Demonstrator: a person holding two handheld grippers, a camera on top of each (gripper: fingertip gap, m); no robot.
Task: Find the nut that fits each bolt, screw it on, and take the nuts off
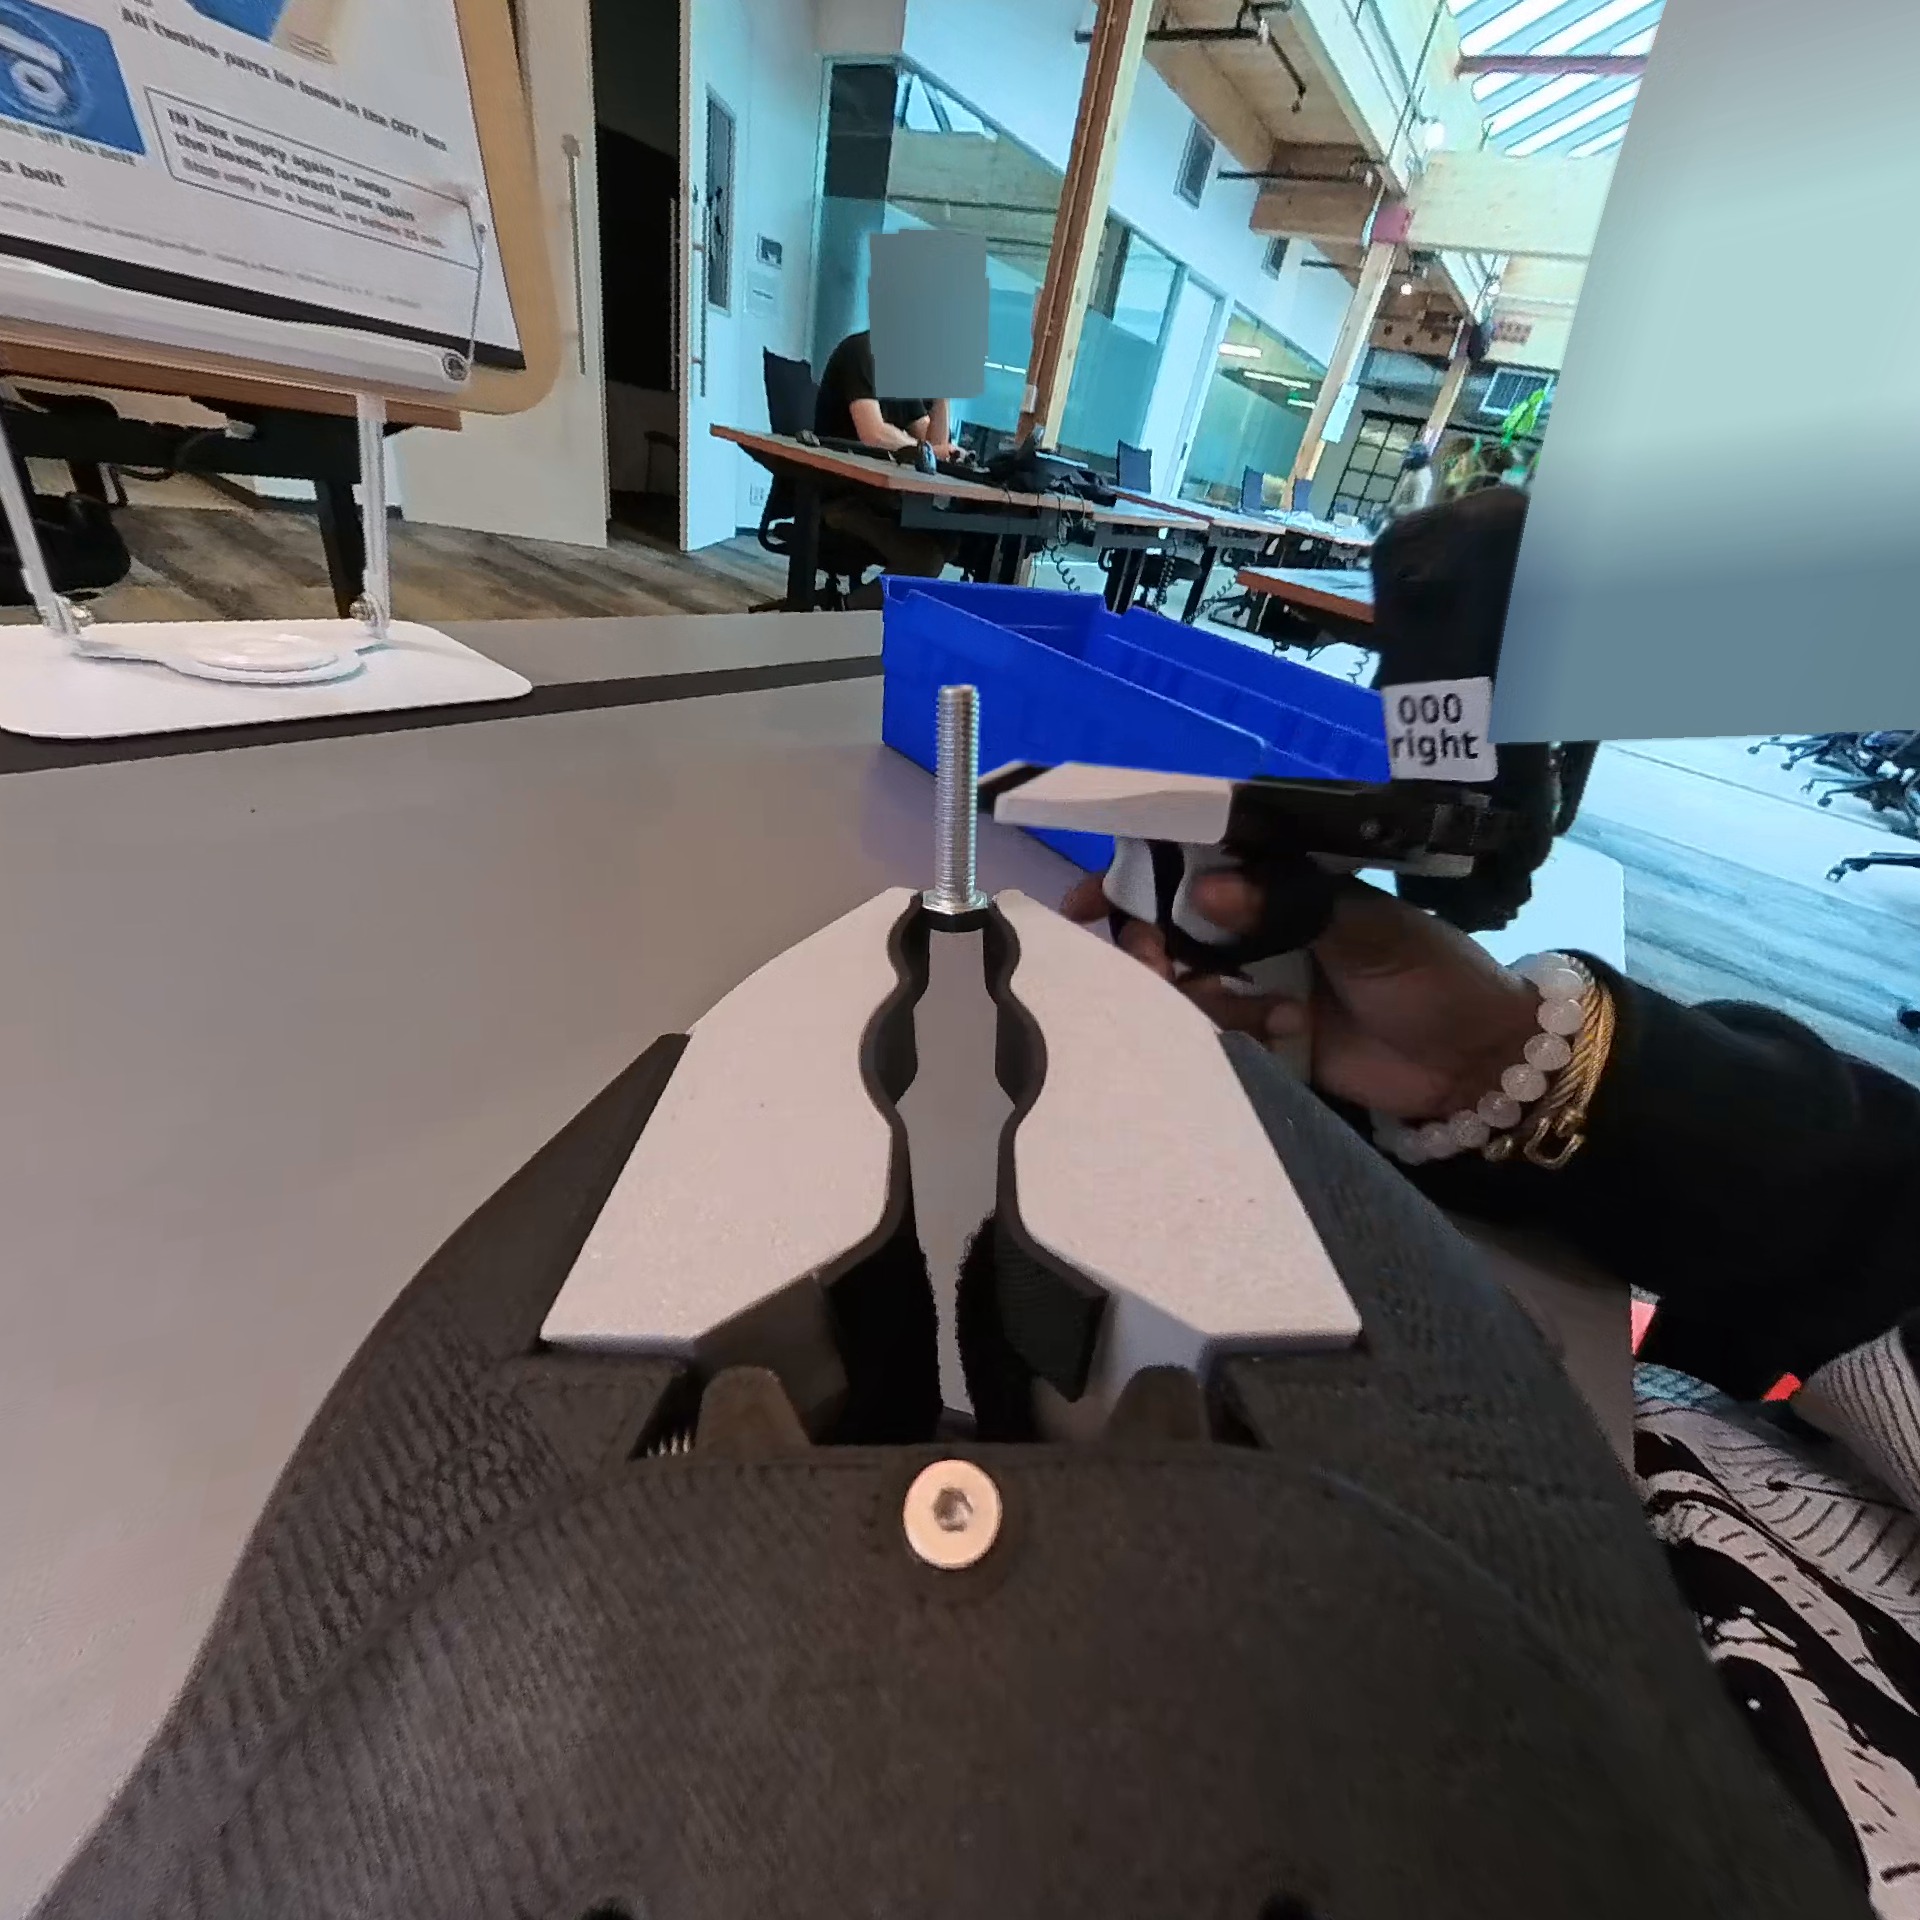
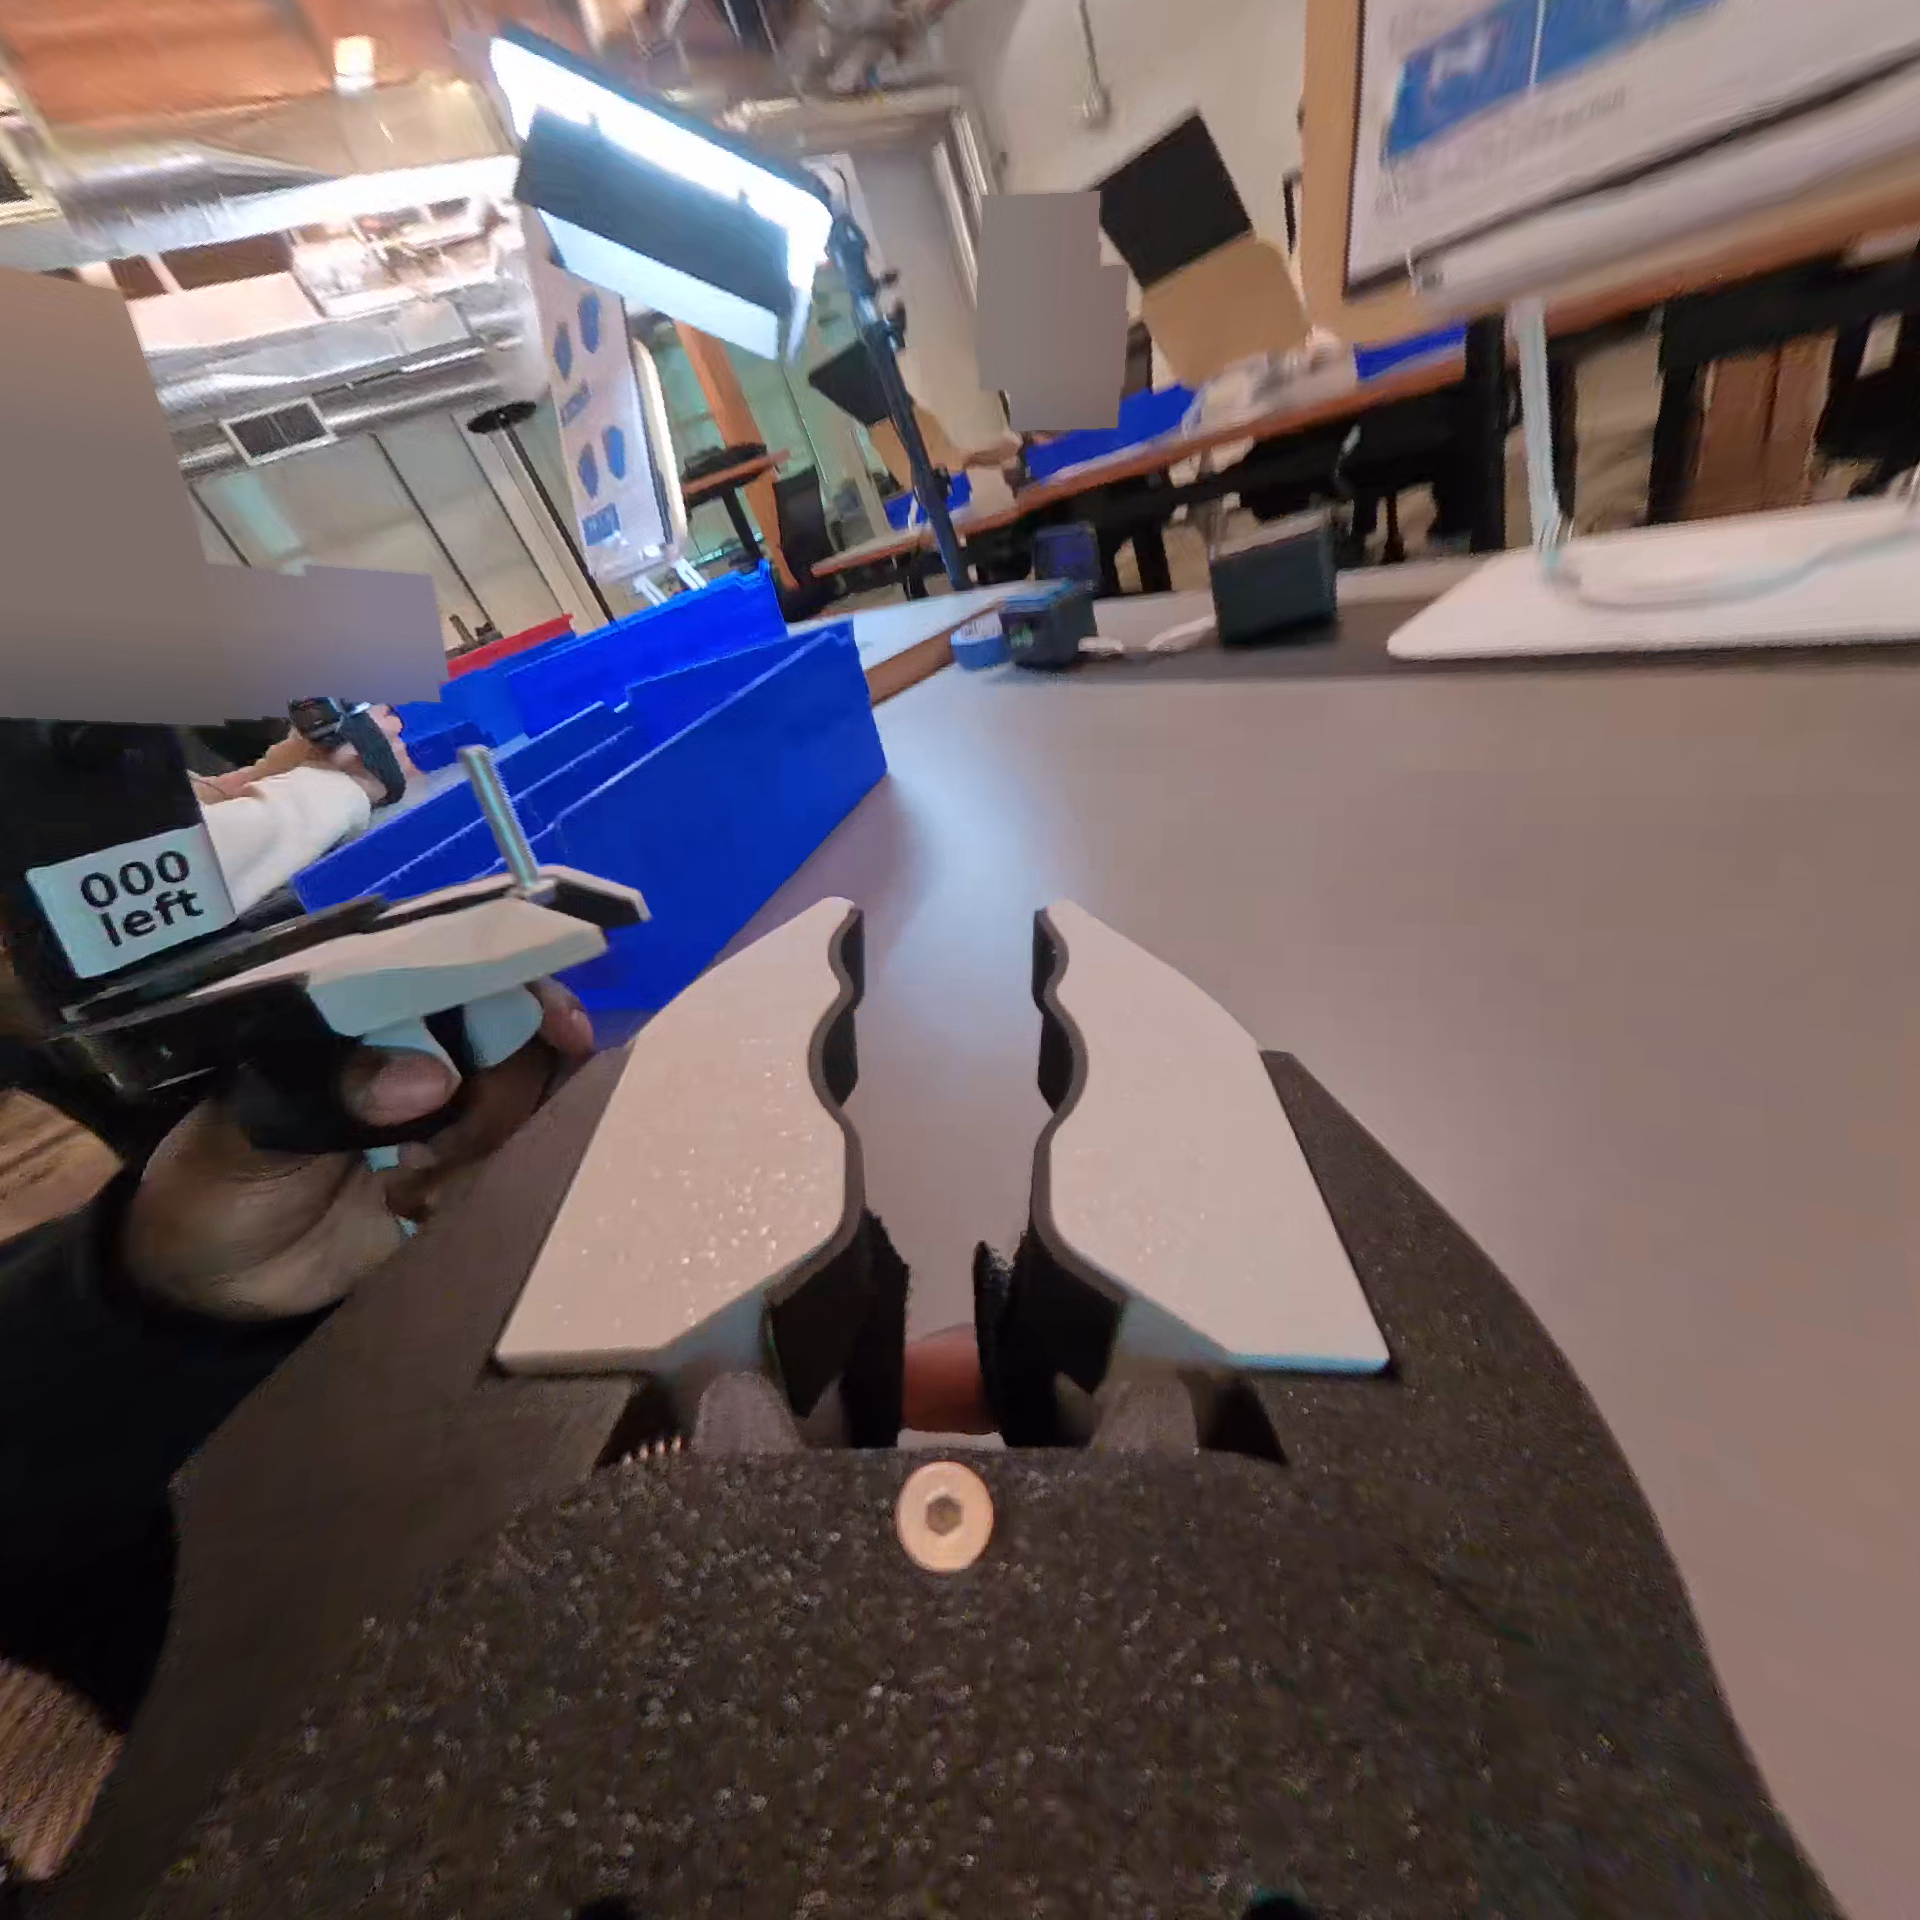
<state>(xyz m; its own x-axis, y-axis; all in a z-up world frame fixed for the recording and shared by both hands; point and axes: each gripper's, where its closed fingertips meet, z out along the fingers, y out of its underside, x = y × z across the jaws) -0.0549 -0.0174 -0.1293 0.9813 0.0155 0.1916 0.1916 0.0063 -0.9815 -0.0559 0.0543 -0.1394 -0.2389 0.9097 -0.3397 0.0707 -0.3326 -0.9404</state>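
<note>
My left gripper [image 1: 955, 910] is shut on the hex head of a silver bolt [image 1: 956, 800], whose threaded shank stands upright above the fingertips with no nut on it. The same bolt [image 2: 497, 816] and left gripper [image 2: 566, 902] show at the left of the right wrist view. My right gripper [image 2: 945, 925] is open and empty above the grey table [image 2: 1351, 883]. In the left wrist view it [image 1: 1000, 792] hovers just right of the bolt's shank, without touching it. No nut is visible in either view.
A blue bin [image 1: 1091, 696] with dividers stands on the table behind the bolt; it also shows in the right wrist view [image 2: 707, 769]. A sign on a white stand [image 1: 239, 665] is at the back left. People sit at desks beyond. Tip to tip, the grippers are about 8 cm apart.
</note>
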